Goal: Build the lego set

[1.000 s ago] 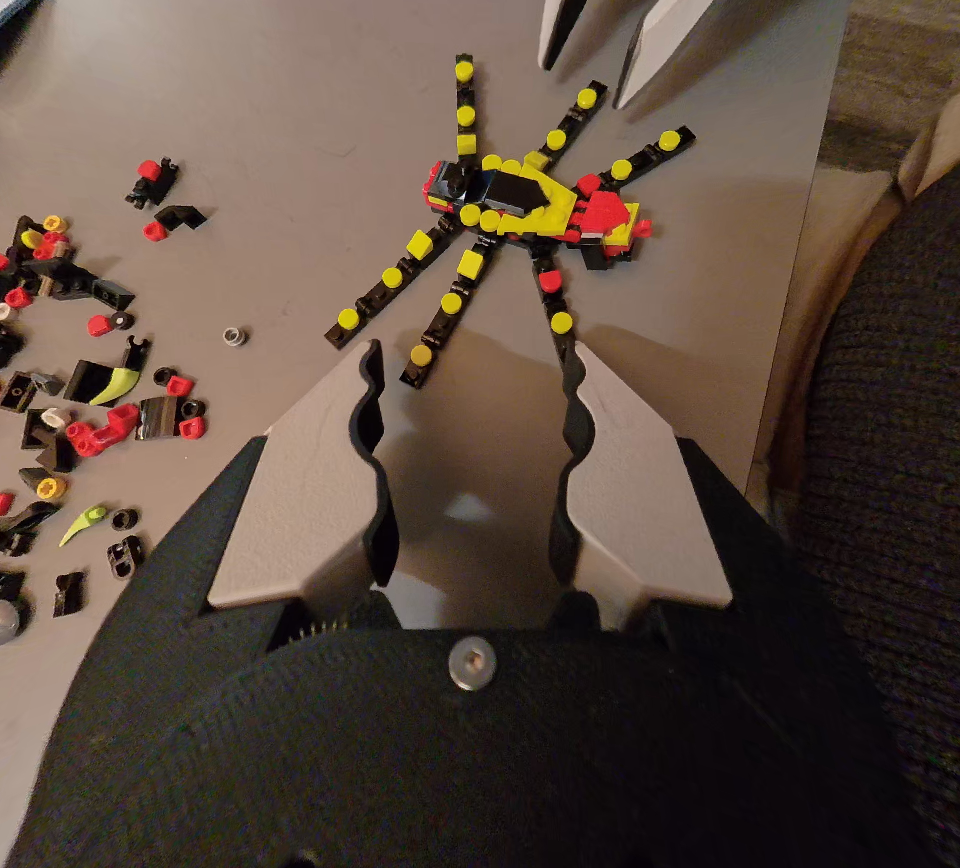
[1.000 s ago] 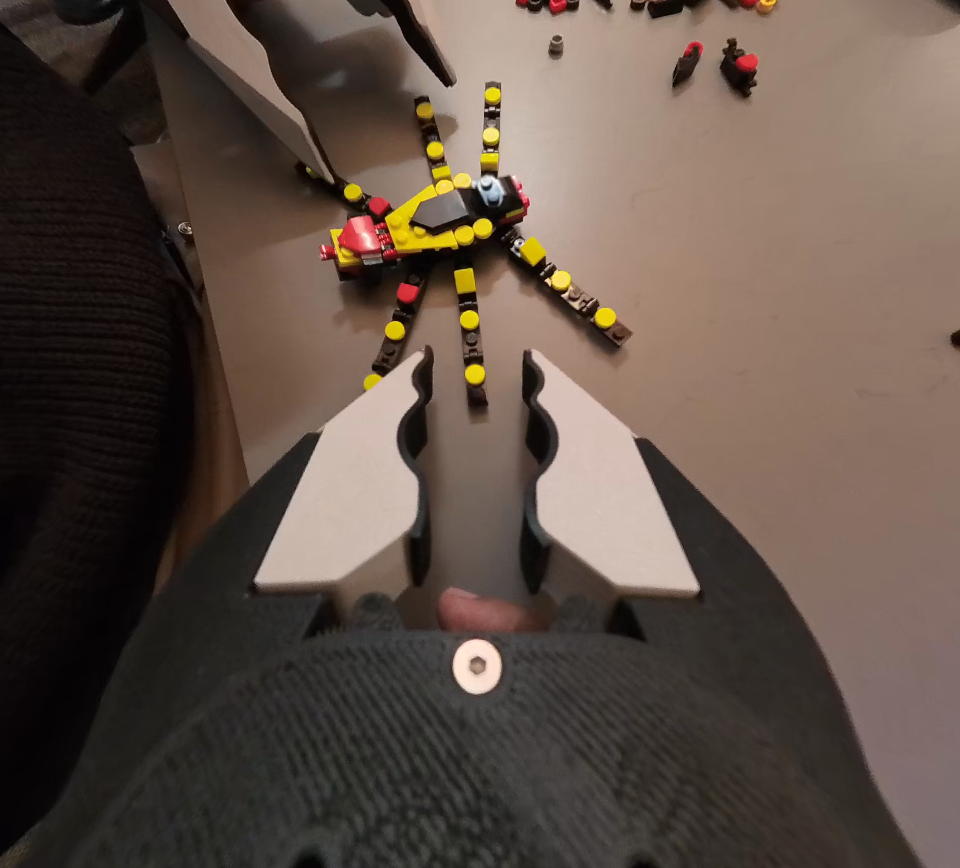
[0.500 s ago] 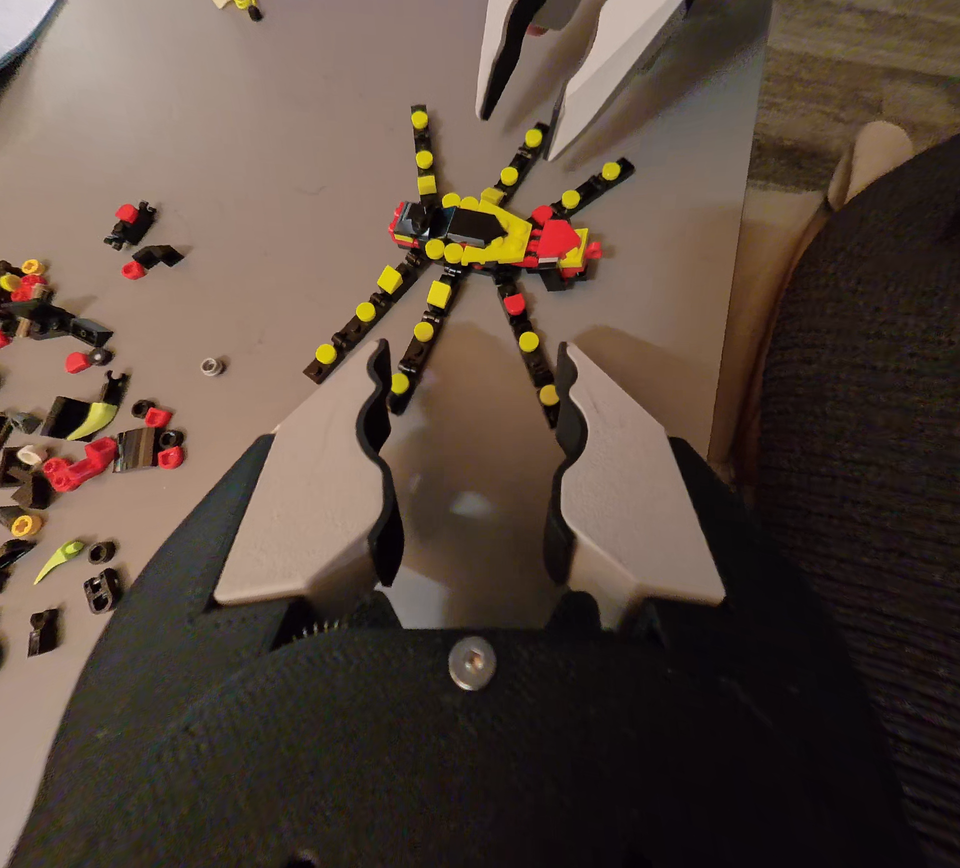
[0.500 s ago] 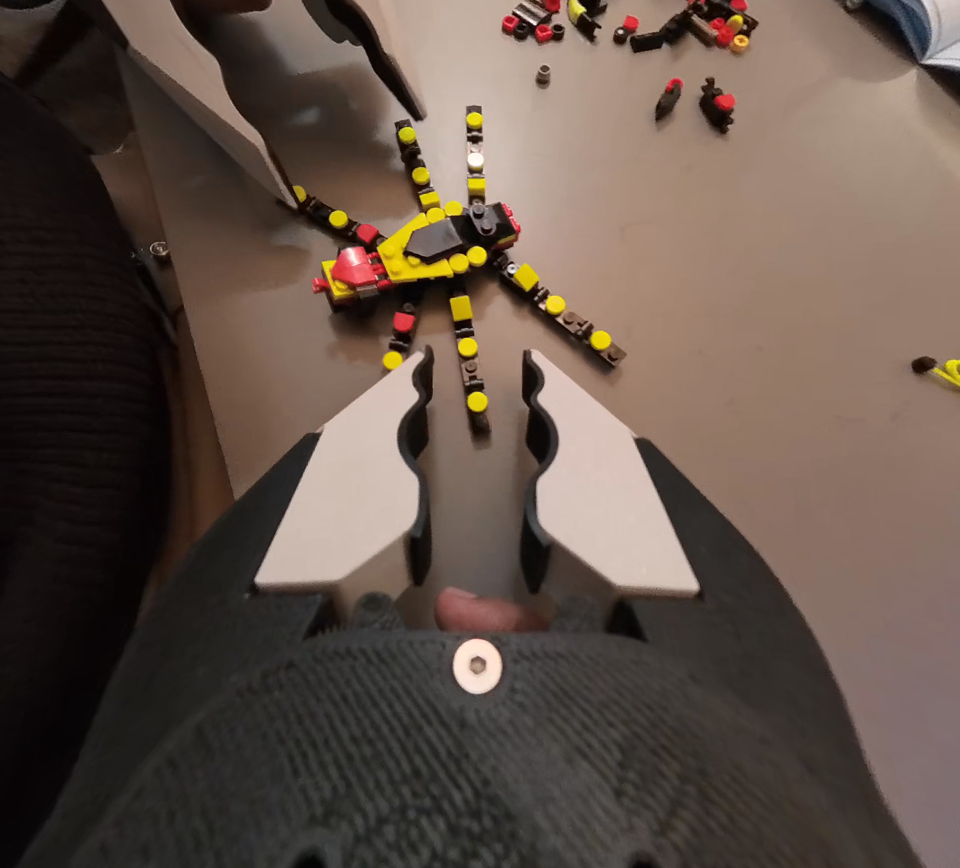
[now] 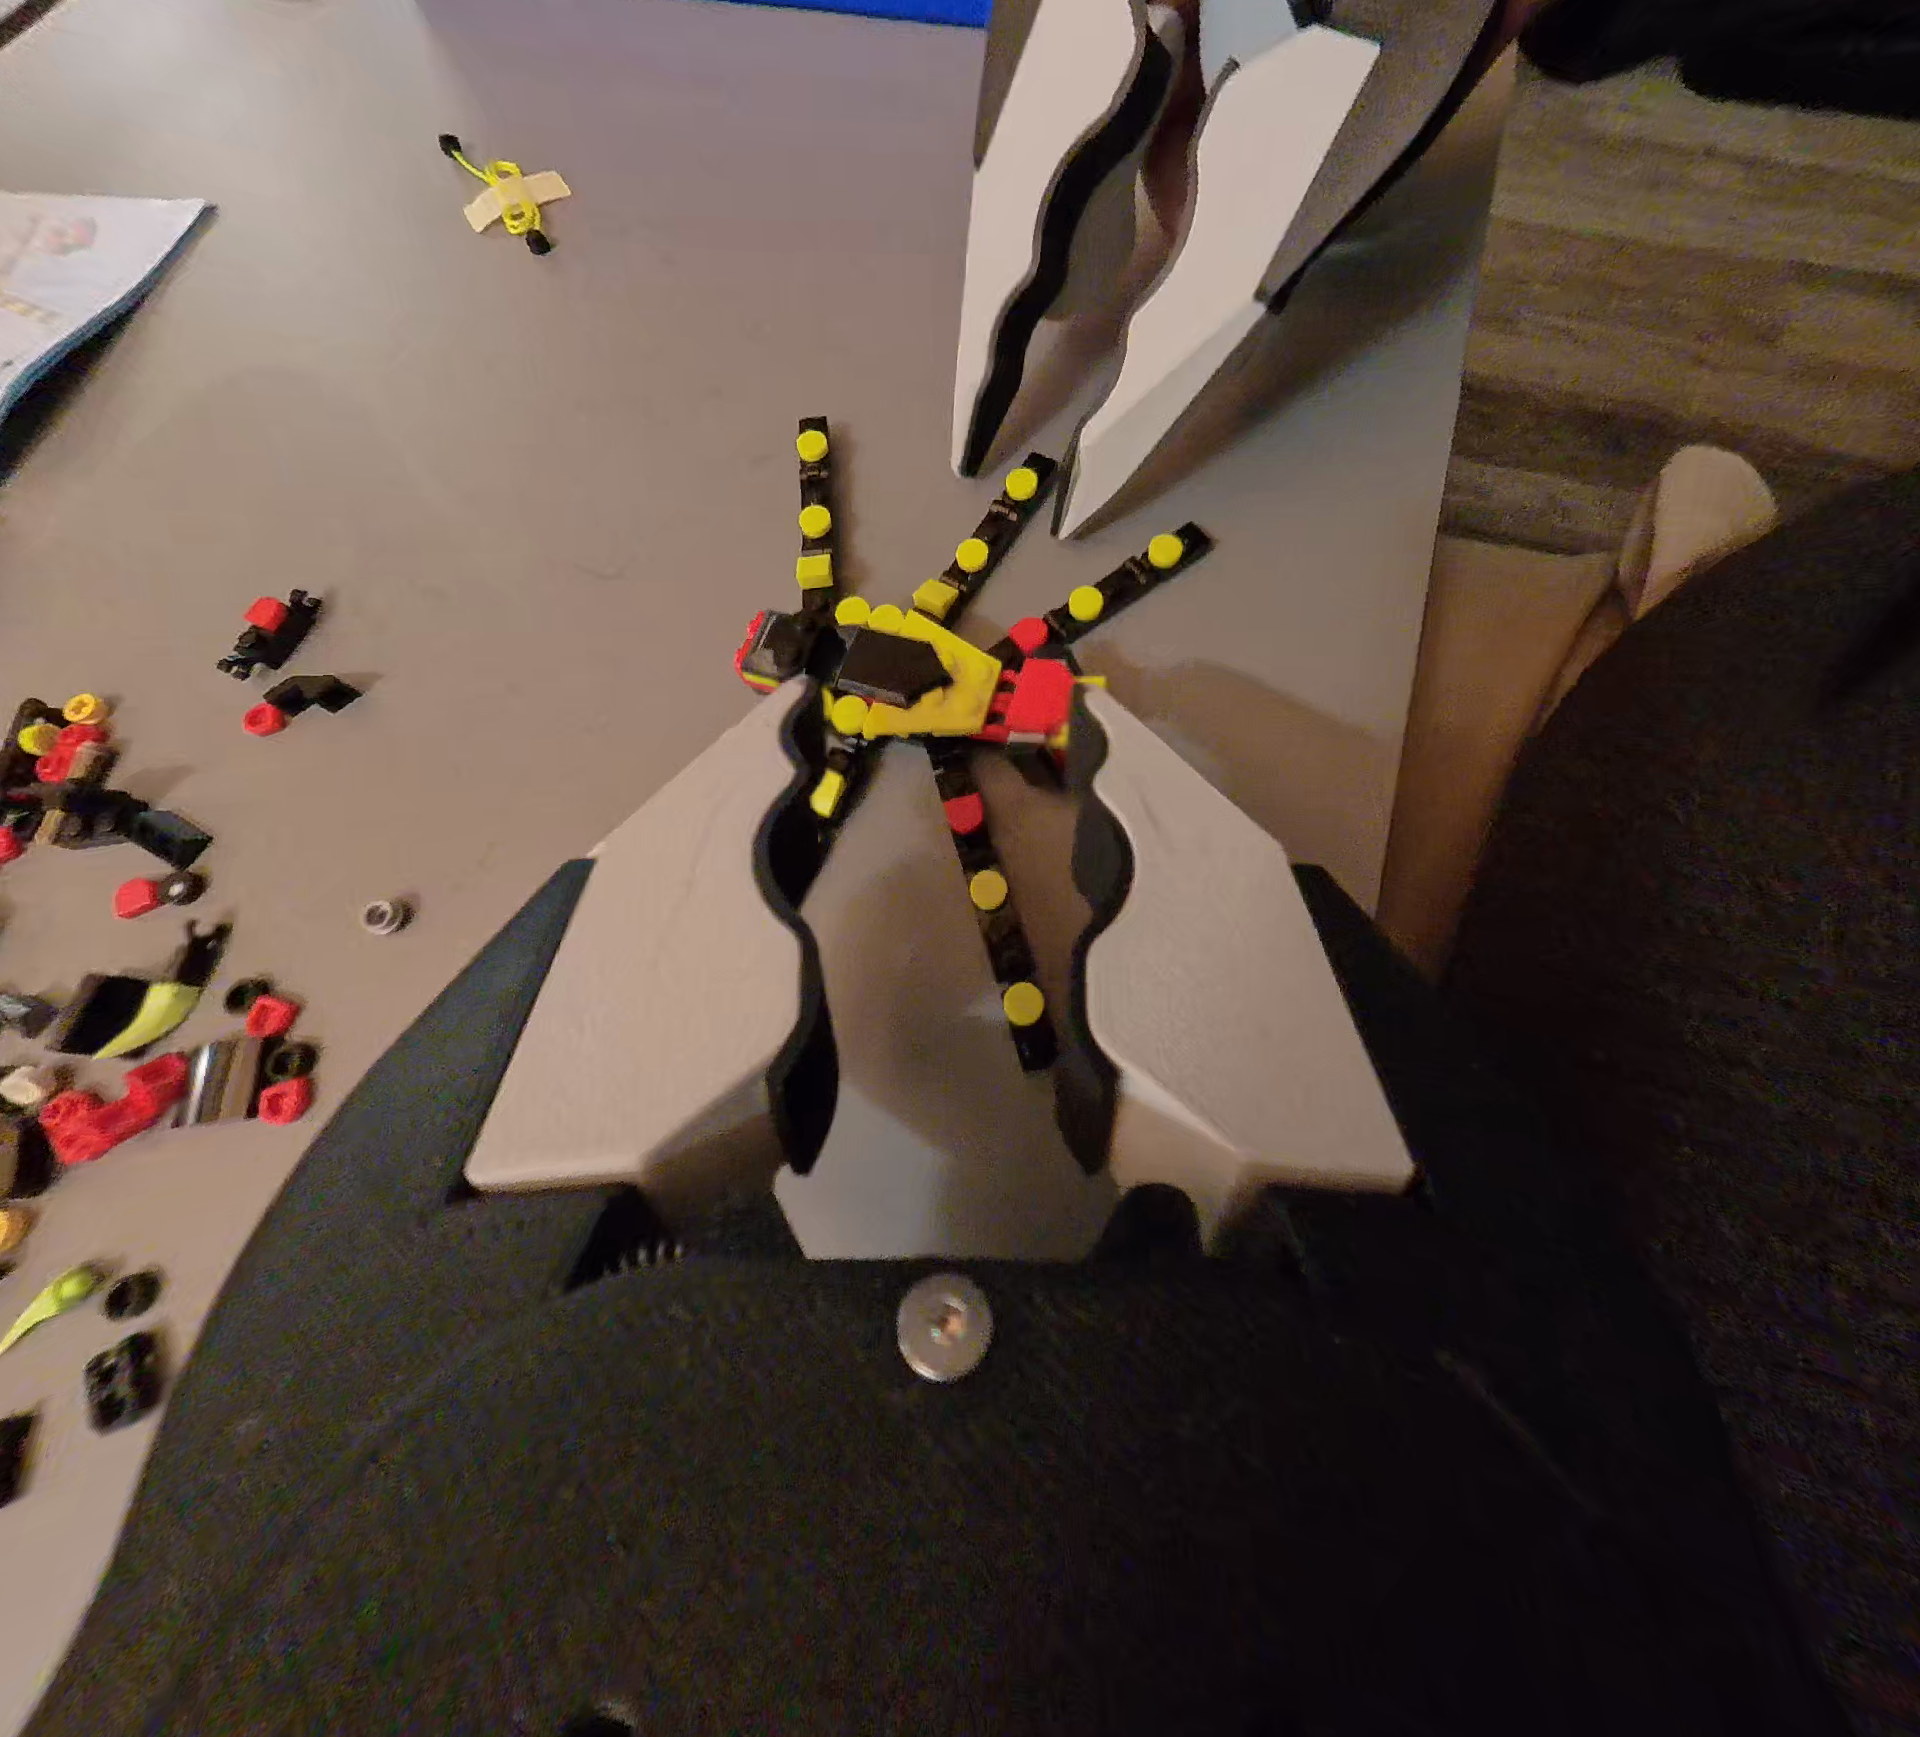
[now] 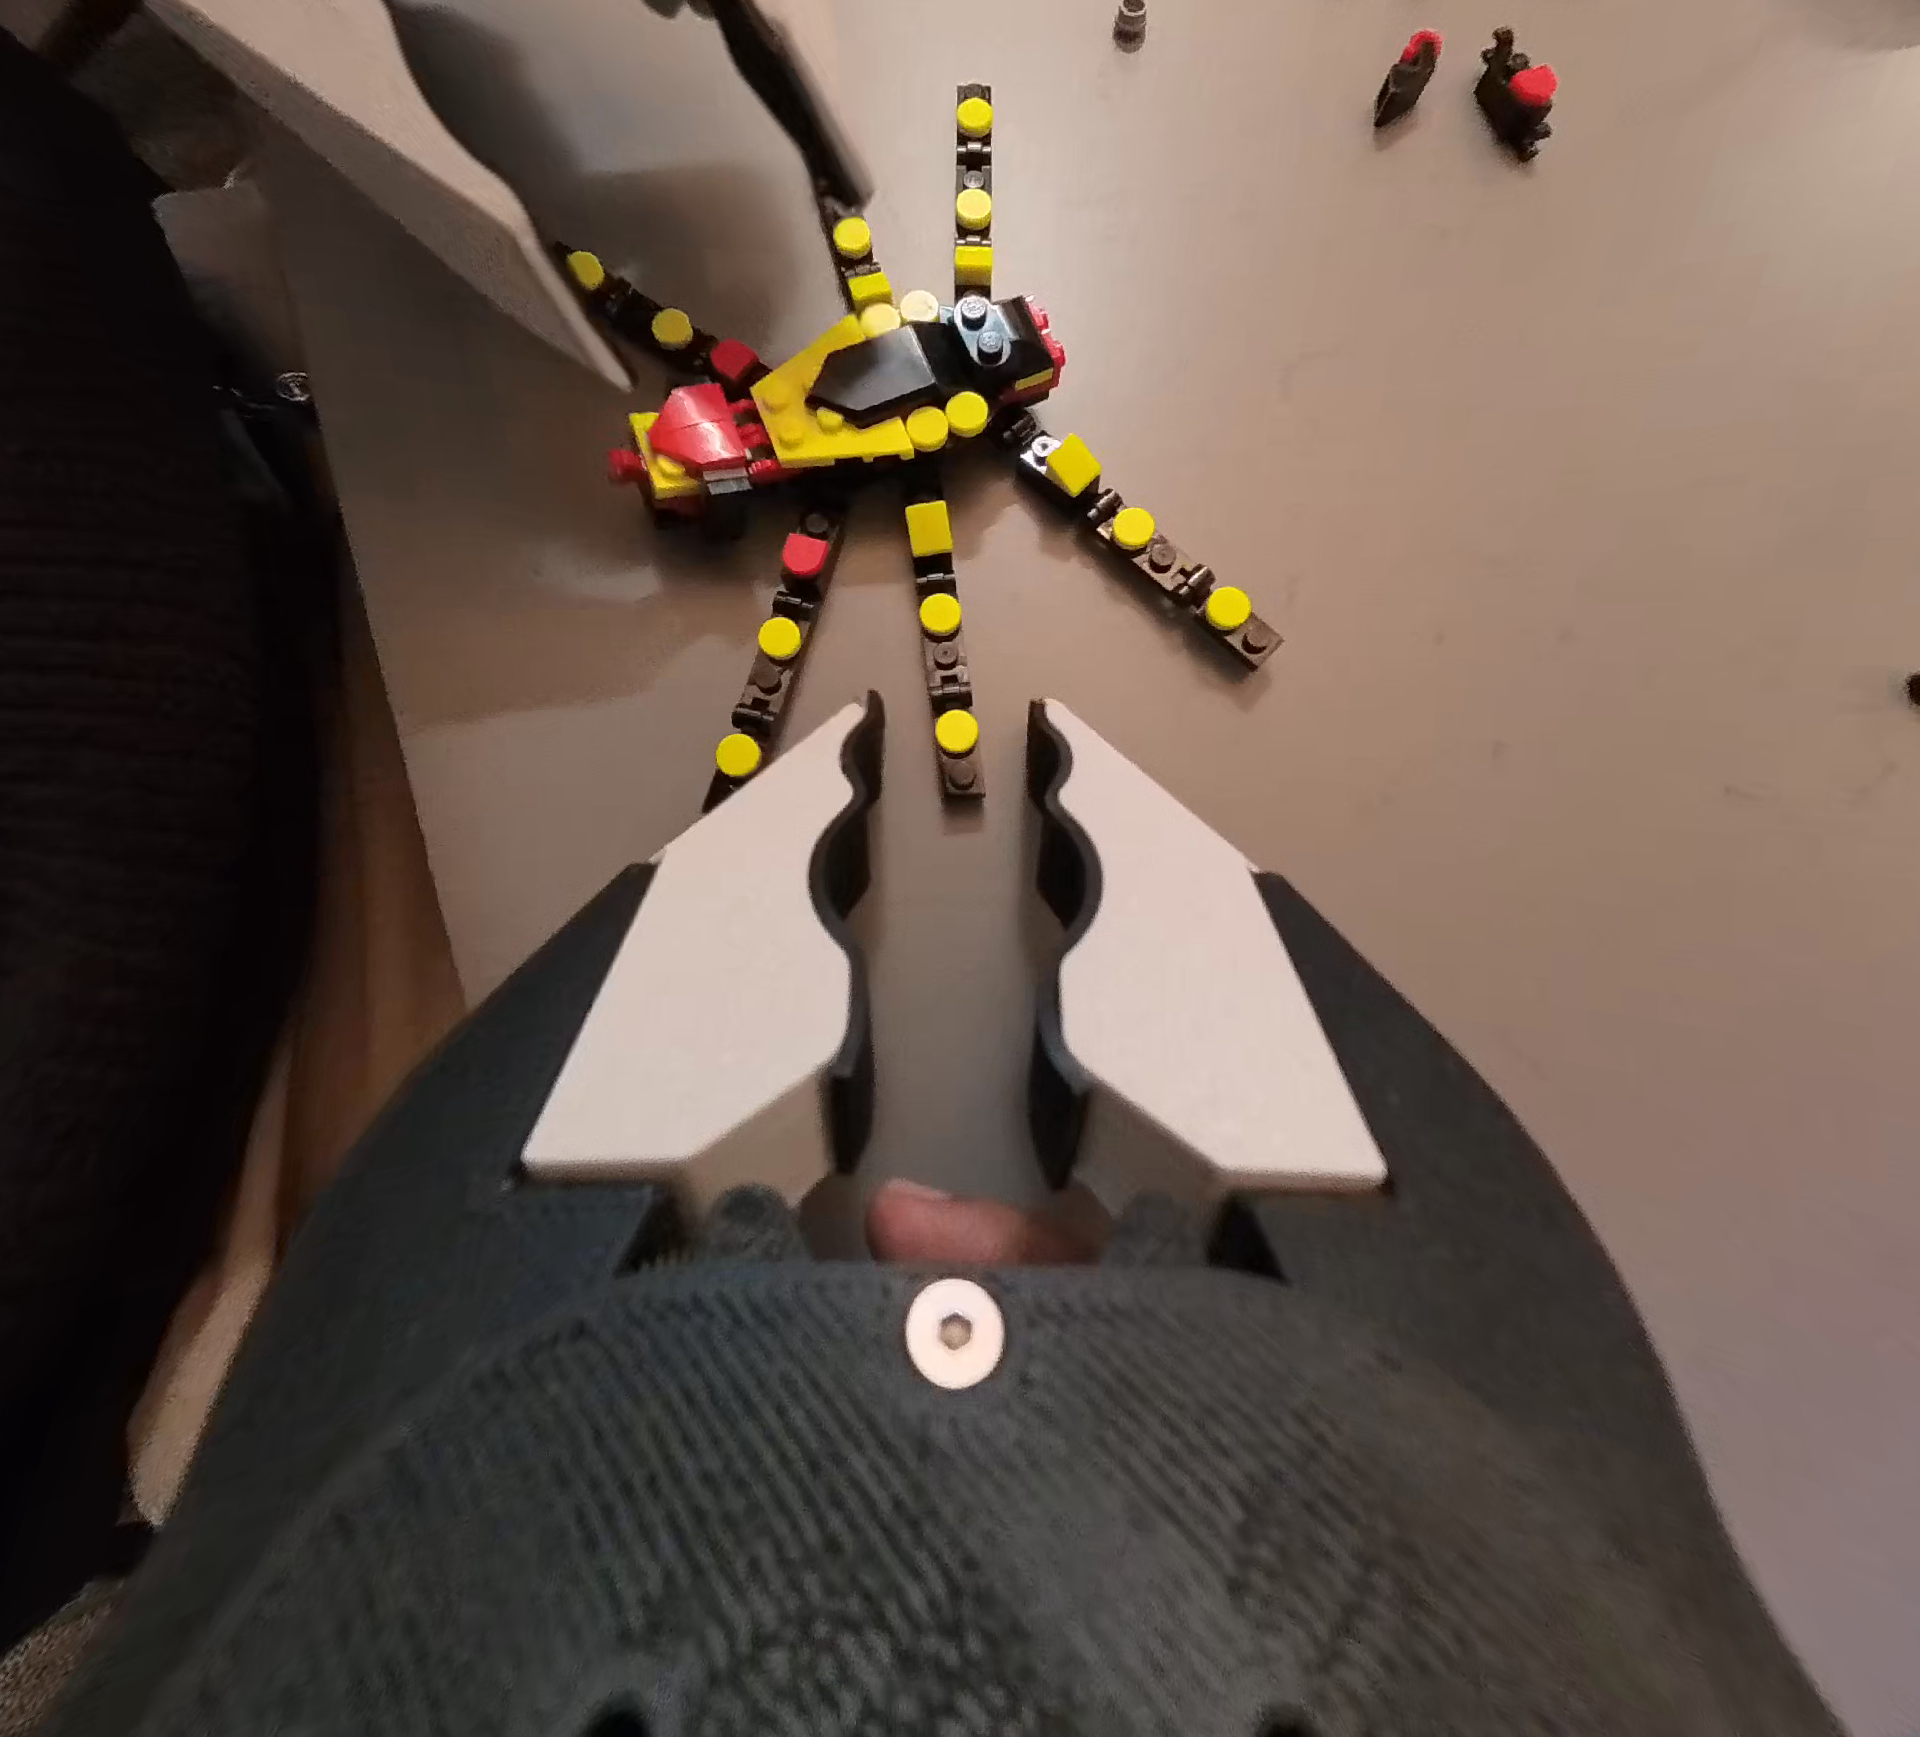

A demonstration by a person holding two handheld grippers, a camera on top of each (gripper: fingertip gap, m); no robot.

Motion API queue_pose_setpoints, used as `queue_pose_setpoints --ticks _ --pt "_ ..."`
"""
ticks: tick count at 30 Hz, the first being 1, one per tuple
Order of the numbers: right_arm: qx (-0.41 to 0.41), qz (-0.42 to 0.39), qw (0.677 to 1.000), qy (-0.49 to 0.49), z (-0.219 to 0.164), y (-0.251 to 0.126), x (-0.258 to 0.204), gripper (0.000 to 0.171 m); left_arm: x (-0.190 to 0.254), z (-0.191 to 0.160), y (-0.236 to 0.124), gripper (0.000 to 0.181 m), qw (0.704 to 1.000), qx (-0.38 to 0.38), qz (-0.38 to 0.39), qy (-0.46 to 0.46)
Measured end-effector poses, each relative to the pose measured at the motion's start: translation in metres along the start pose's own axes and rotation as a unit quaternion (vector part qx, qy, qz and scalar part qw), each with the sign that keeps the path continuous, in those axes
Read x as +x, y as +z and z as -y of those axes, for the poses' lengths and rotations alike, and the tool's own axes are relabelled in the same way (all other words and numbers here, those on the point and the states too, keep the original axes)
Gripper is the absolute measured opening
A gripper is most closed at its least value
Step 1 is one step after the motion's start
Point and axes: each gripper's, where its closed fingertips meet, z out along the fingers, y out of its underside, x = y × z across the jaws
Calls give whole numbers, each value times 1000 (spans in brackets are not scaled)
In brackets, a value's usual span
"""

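Left gripper [image 5: 940, 711], wide open and empty, straddles the spider [image 5: 914, 674]; right gripper [image 6: 951, 721], half open and empty, brackets one leg [image 6: 943, 638] (gripping step): next, close gently.

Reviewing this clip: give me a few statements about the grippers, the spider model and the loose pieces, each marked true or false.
1. The left gripper is open around the spider model. True.
2. The right gripper is shut on a leg. False: it is open, one leg's tip lying between its fingertips.
3. The model has six legs. True.
4. The loose pieces are stacked on the model. False: they lie scattered on the table, apart from it.
5. The model is lifted. False: it lies on the table.
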Motion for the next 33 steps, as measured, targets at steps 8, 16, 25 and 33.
queue_pose_setpoints --ticks 8,16,25,33 --pt "-5 -14 1000 5 0 0 3 25 -32 7 16 40 974 -22 -6 -224" --pt "-8 -9 1000 7 -1 3 -1 23 -23 1 29 58 986 -58 33 -151" --pt "-6 -4 1000 7 0 4 -4 20 -19 -7 32 49 991 -79 49 -93" --pt "7 -4 1000 3 6 10 -5 19 -16 -8 32 44 991 -73 35 -103"
